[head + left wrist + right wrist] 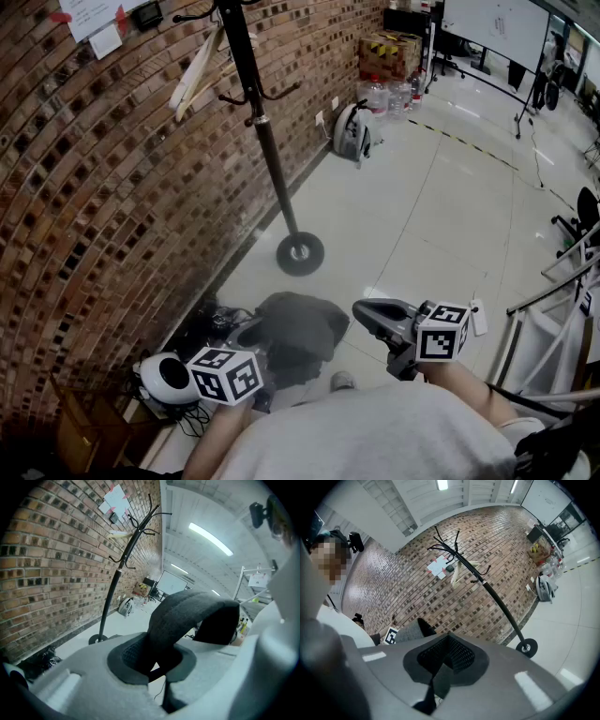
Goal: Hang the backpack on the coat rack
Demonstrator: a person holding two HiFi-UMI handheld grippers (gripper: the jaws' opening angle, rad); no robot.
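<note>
A dark grey fabric backpack is slumping at the lower centre of the frame, above a glossy pale floor. The left gripper is clamping its mesh-faced jaws nearly together on the backpack's thick padded strap, which is arching upward. The right gripper is pinching a thin flat webbing strip. A slim black coat rack with curved hooks is standing upper centre, beside a rough red brick wall.
</note>
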